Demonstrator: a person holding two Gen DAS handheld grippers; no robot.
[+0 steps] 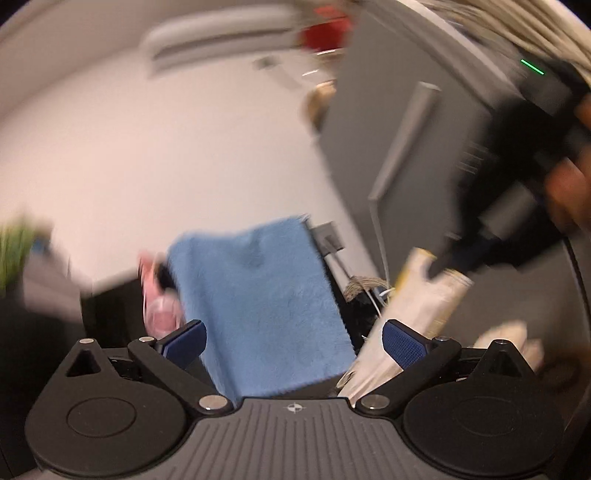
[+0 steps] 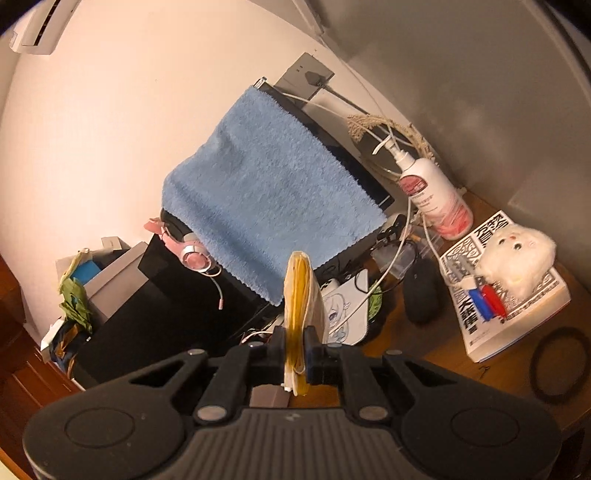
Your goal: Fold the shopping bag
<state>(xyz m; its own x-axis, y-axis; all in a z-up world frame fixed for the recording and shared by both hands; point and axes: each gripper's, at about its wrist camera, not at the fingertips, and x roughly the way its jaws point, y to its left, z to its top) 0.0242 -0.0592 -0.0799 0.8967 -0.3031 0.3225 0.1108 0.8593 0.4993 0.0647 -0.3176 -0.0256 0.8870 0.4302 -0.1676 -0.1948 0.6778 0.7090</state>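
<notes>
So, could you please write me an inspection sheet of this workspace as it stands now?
Surface: wooden desk, crowded.
Job's things: folded shopping bag, white and yellow, upright.
Clutter: blue towel, pink headphones, lotion bottle, book, plush toy, black mouse.
Grippers: right claw shut on the bag; left claw open, holding nothing.
Cables: white cable by the bottle.
Surroundings: pale wall, air conditioner.
</notes>
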